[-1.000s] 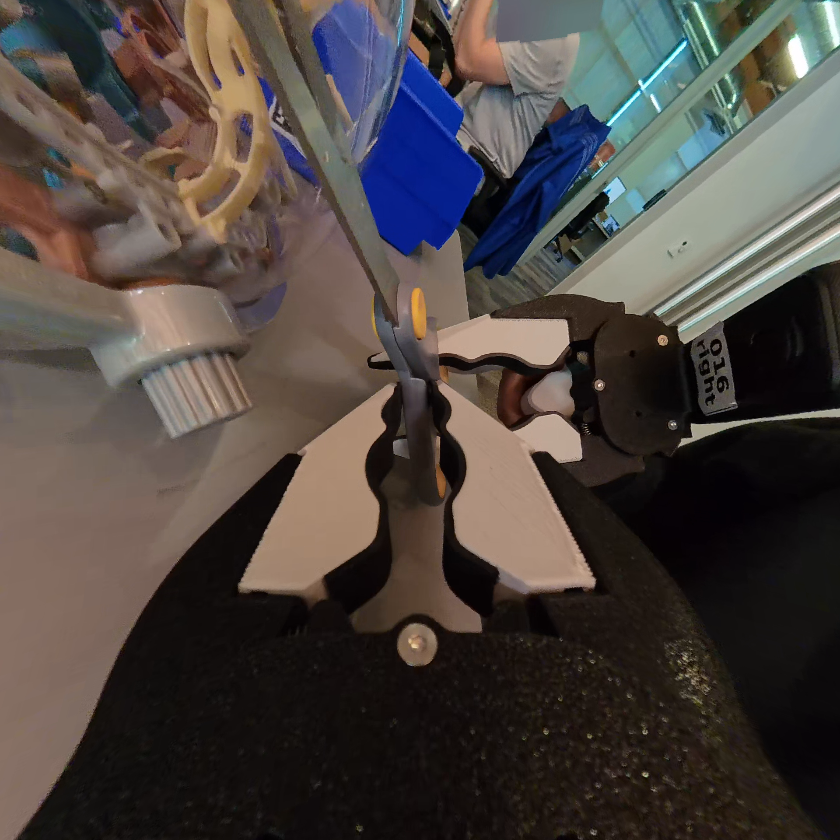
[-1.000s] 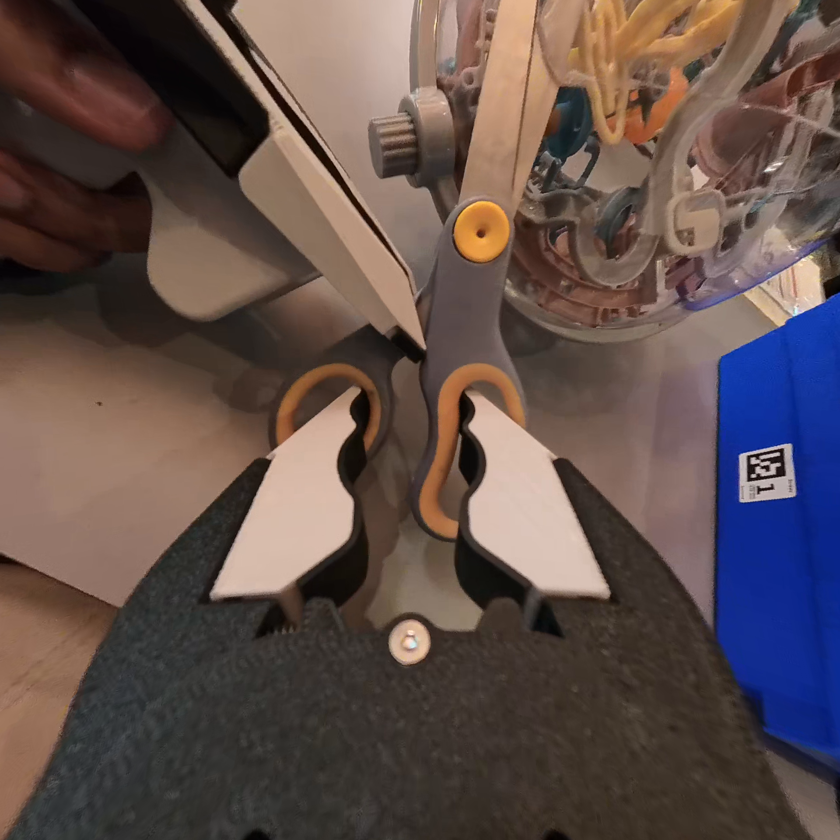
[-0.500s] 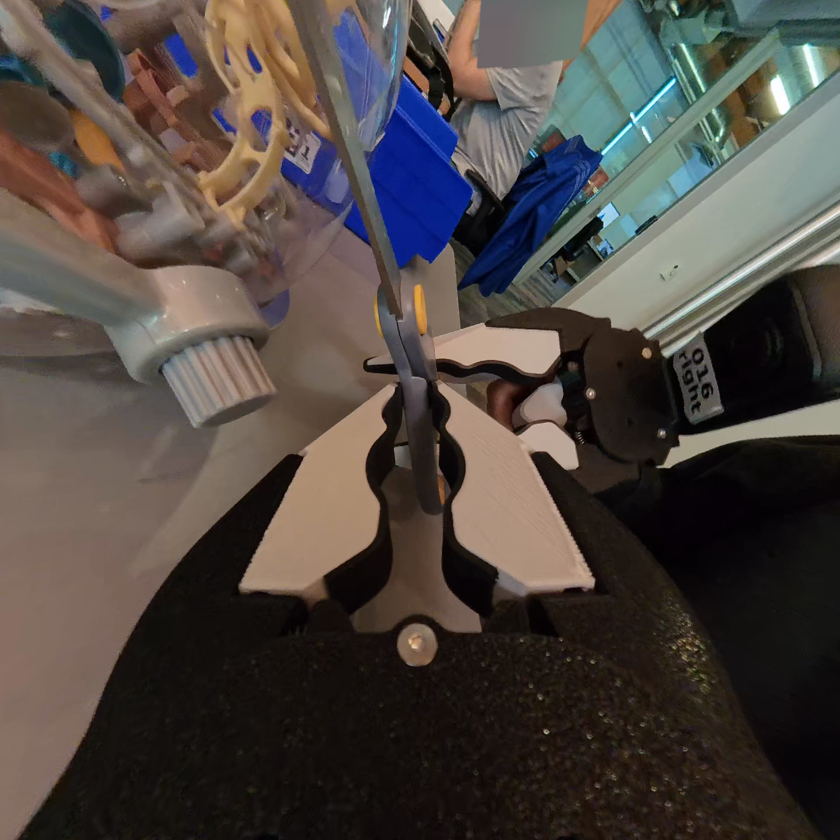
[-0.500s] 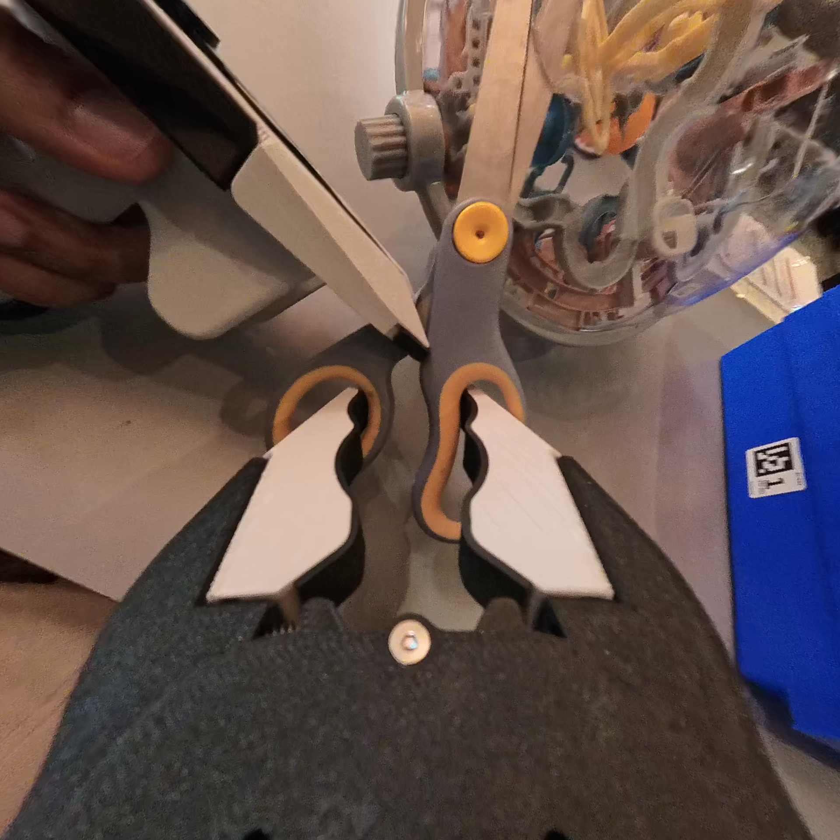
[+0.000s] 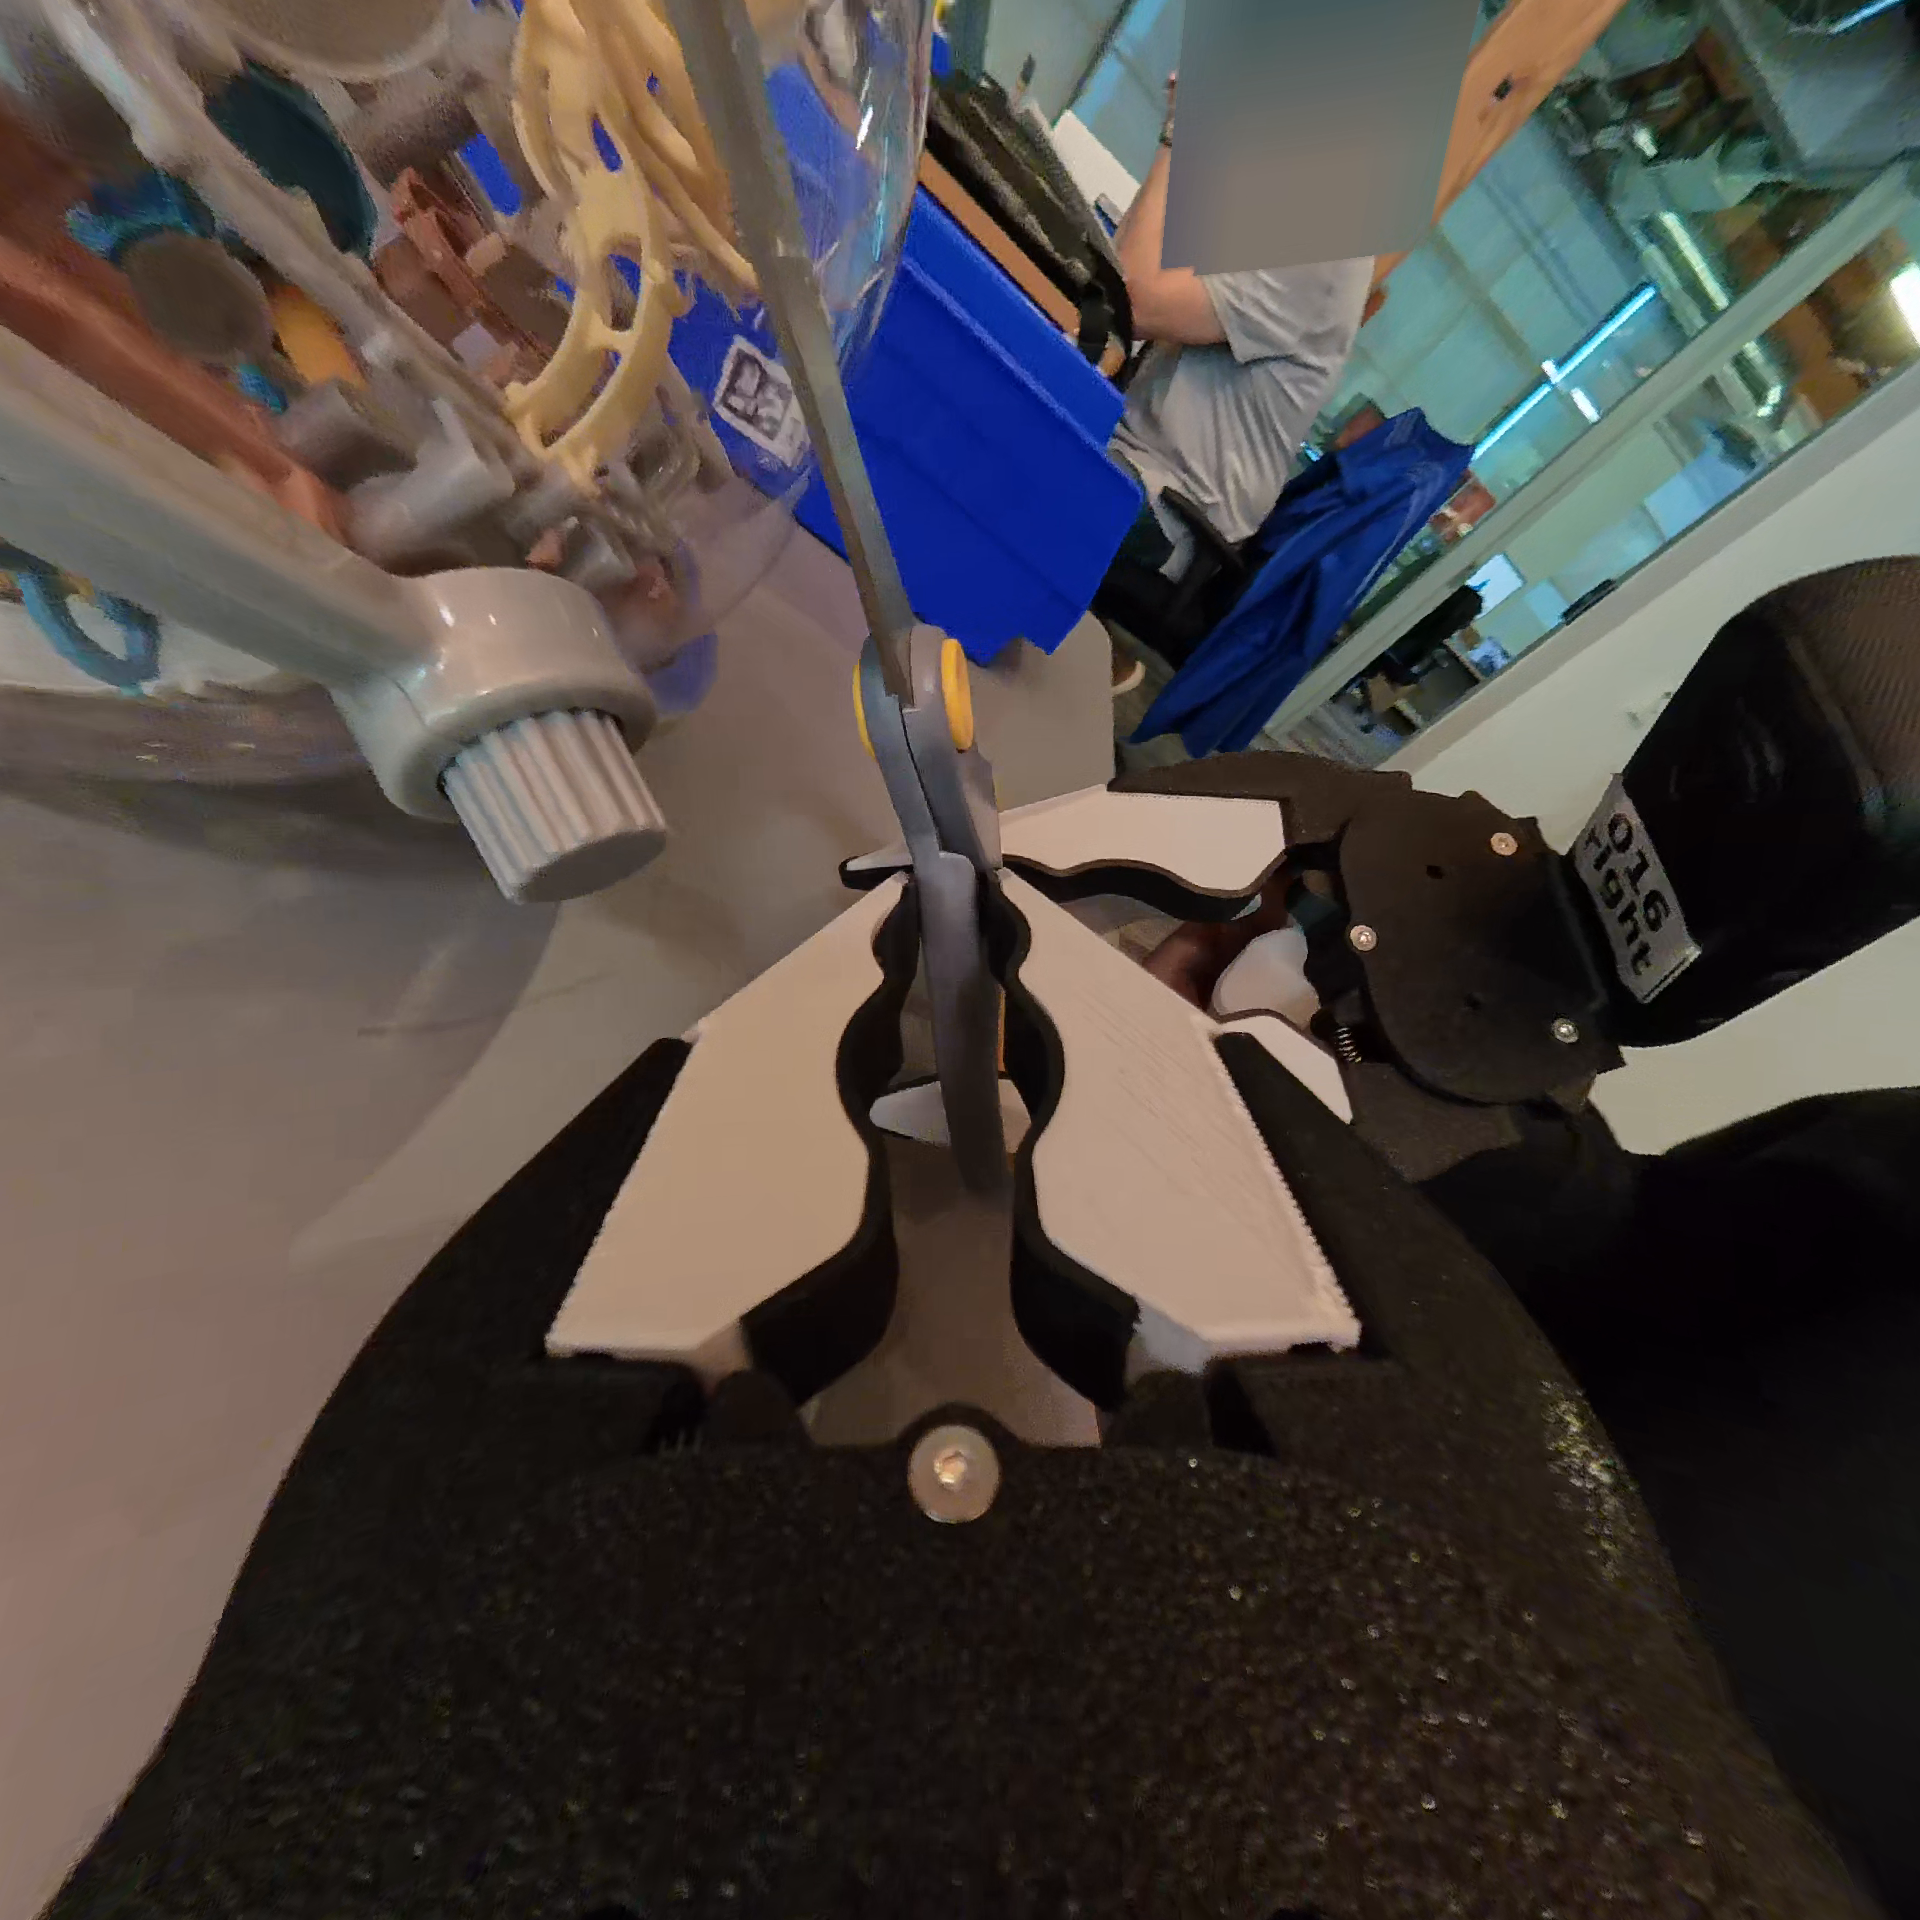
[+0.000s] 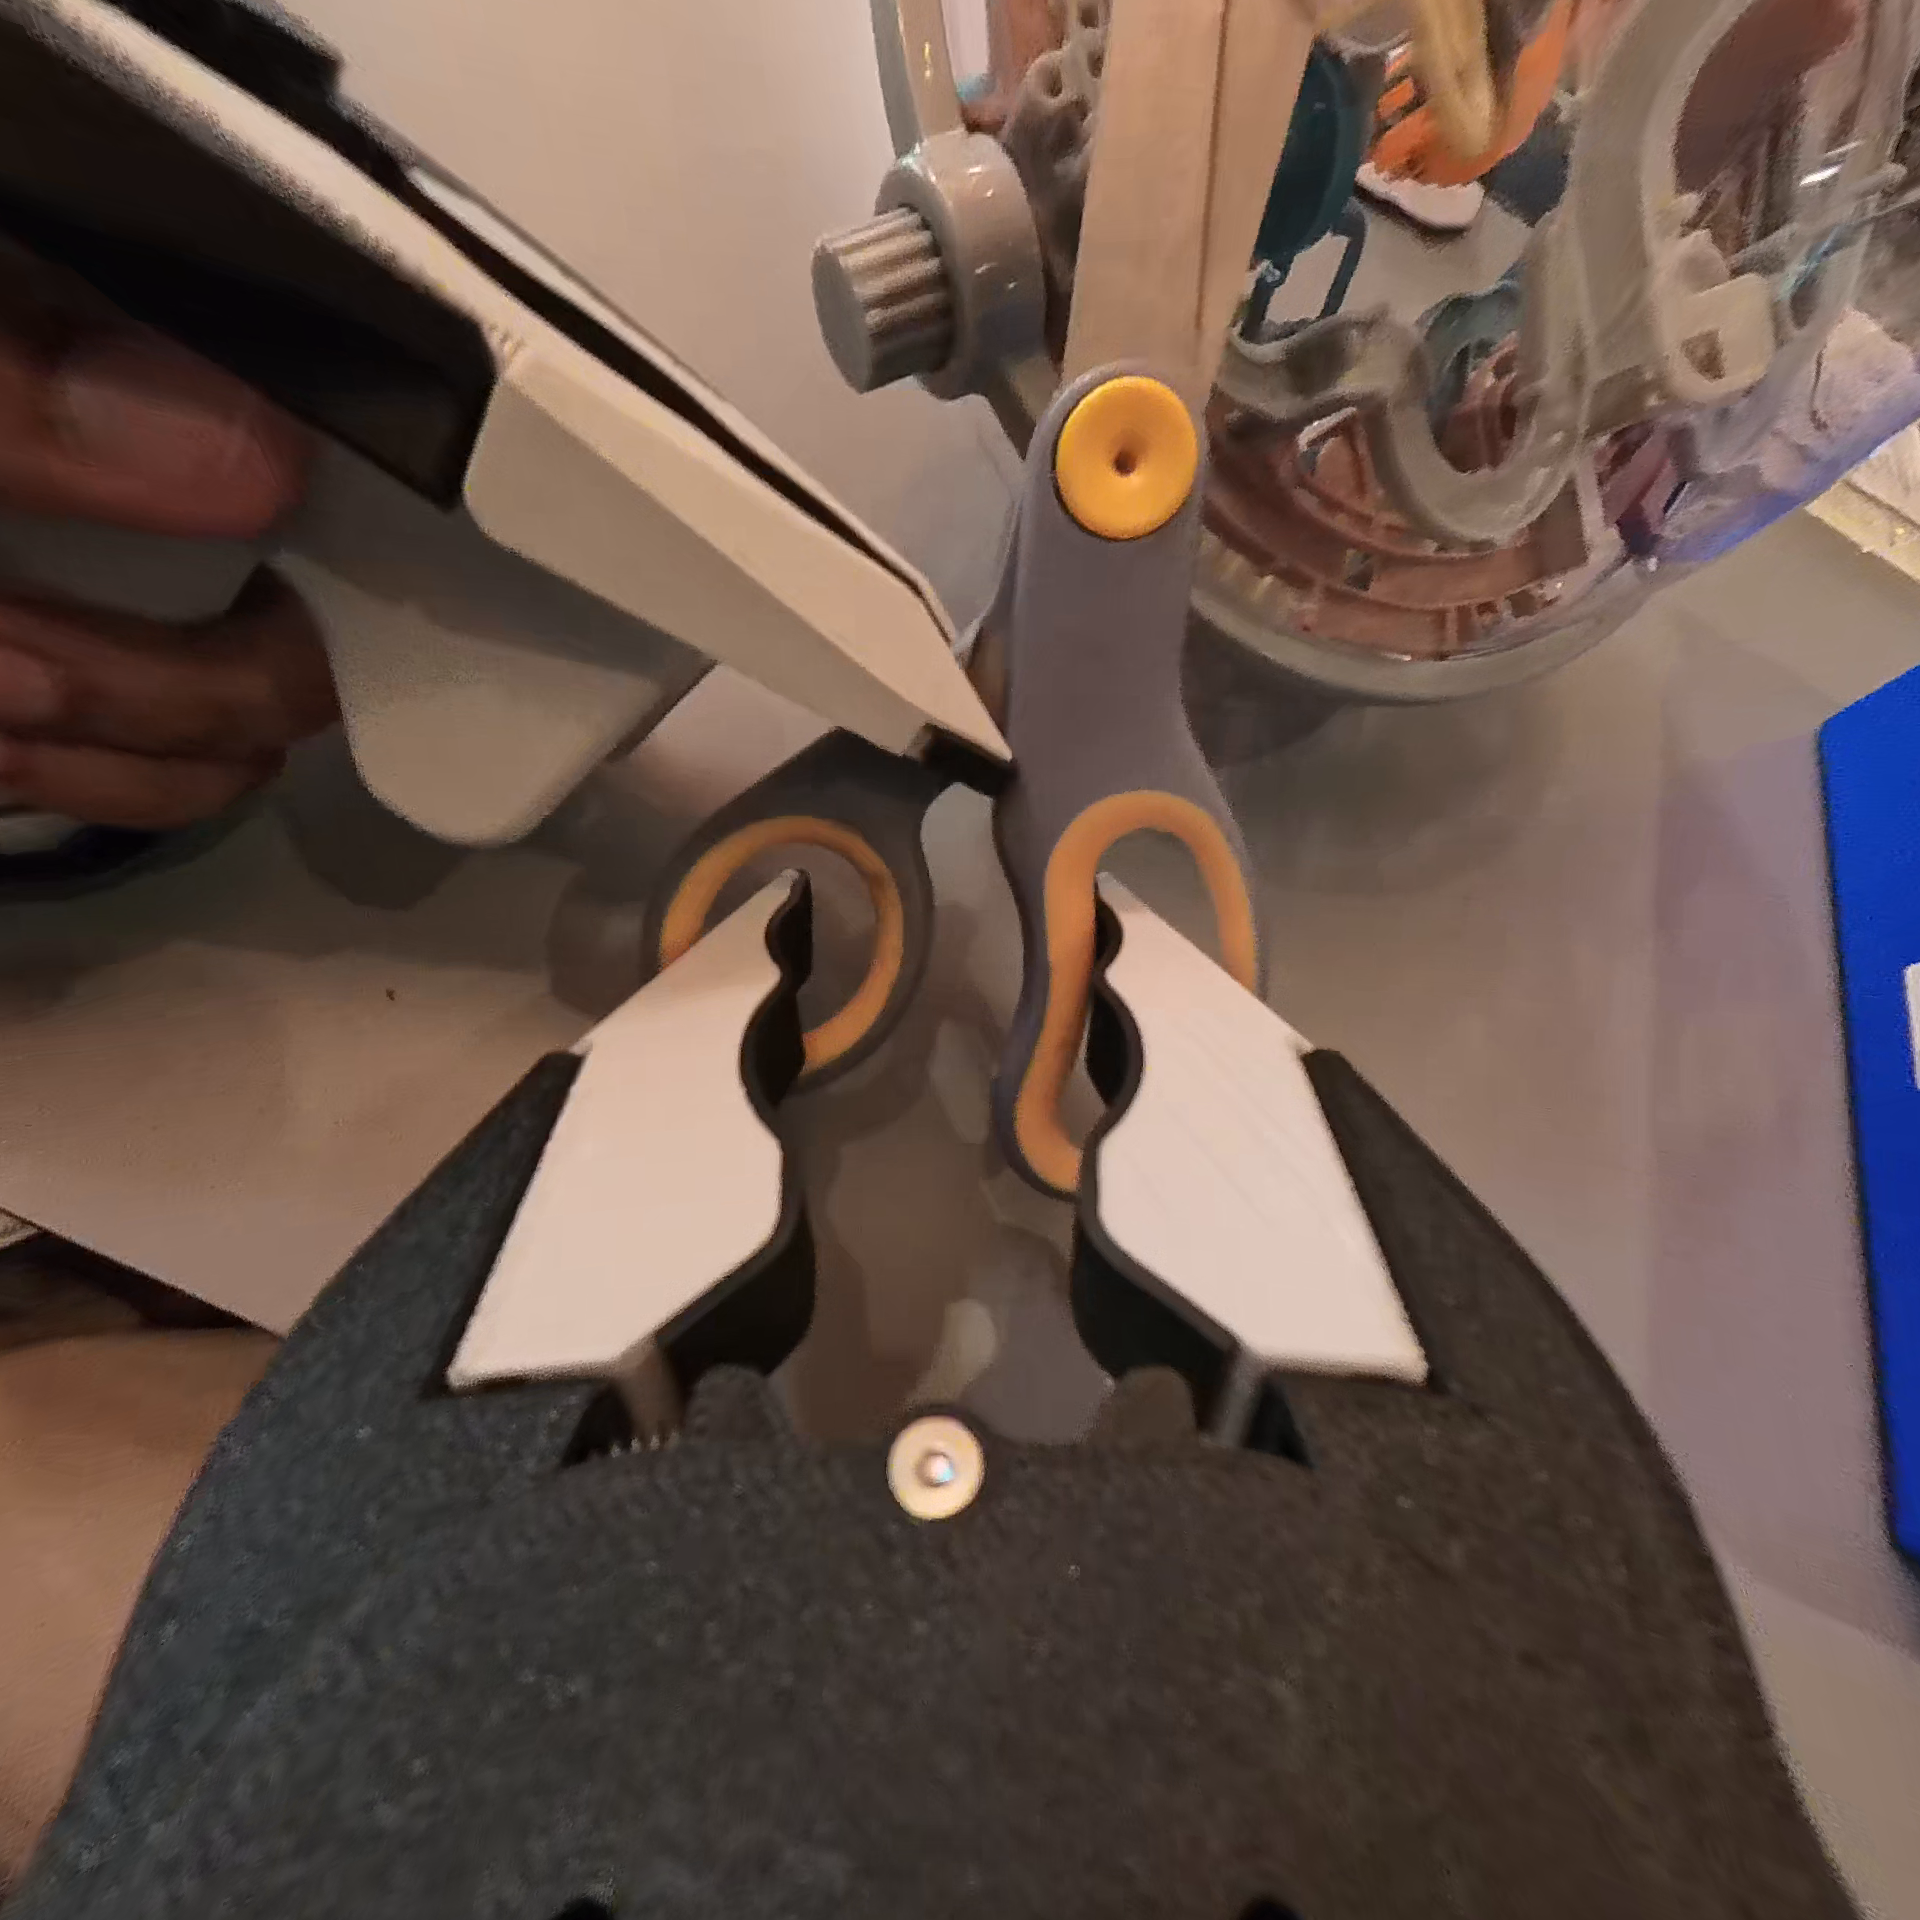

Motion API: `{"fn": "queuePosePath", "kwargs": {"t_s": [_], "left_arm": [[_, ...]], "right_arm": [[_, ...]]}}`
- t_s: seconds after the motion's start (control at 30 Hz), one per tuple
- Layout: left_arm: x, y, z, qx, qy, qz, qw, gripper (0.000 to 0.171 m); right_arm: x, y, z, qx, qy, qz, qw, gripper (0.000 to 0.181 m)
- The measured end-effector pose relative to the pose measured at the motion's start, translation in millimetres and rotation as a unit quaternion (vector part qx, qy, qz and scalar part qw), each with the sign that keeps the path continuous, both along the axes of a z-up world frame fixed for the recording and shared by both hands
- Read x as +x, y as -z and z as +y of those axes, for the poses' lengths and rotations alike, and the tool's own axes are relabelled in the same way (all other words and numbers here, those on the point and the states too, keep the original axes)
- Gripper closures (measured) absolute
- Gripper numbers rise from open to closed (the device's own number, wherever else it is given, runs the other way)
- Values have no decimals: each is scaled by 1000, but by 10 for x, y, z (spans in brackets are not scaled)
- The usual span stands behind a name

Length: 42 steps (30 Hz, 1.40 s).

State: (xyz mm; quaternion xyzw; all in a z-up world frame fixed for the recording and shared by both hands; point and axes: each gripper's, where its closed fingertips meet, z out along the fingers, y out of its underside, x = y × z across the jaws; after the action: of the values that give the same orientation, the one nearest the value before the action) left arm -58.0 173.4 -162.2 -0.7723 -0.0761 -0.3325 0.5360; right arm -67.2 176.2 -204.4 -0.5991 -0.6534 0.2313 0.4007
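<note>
Scissors [image 6: 1112,665] with grey handles, orange loop linings and an orange pivot stand blades-up over the grey table [image 6: 1558,935]. My right gripper [image 6: 948,894] is open, with one fingertip inside each handle loop. My left gripper [image 6: 966,748] comes in from the upper left, with a hand behind it. It is shut on the scissors' handle neck just below the pivot. In the left wrist view the scissors [image 5: 935,810] show edge-on, pinched between my left gripper's [image 5: 951,904] tips. The right gripper's fingers [image 5: 1164,831] reach in from the right.
A clear ball [image 6: 1558,364] filled with coloured plastic tracks stands just behind the blades. Its grey ribbed knob [image 6: 883,301] sticks out toward the grippers. A blue bin [image 6: 1870,1039] lies at the right. A seated person [image 5: 1226,364] is beyond the table's far edge. Tip to tip, the grippers are about 4 centimeters apart.
The right gripper's fingers have spread a little, and the two handle loops have moved apart with them. The ball and its knob now sit closer in both views. The left gripper's hold is unchanged.
</note>
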Motion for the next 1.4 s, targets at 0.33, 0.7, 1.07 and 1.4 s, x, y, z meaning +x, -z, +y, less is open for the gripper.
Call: {"fn": "queuePosePath", "kwargs": {"t_s": [0.33, 0.7, 1.07, 1.4], "left_arm": [[54, 103, 0, -11, -19, 75, 997, 161], [72, 111, -4, -9, -21, 95, 995, 162], [-26, 151, 2, -23, -34, 84, 996, 162], [-14, 156, 0, -24, -31, 83, 996, 162]], "right_arm": [[56, 47, 67, 2, -15, 28, 1000, 144], [85, 88, -32, -101, 14, 40, 994, 142], [138, 72, -49, -94, 13, 66, 993, 131], [-3, 2, 14, -10, 1, 70, 998, 128]]}}
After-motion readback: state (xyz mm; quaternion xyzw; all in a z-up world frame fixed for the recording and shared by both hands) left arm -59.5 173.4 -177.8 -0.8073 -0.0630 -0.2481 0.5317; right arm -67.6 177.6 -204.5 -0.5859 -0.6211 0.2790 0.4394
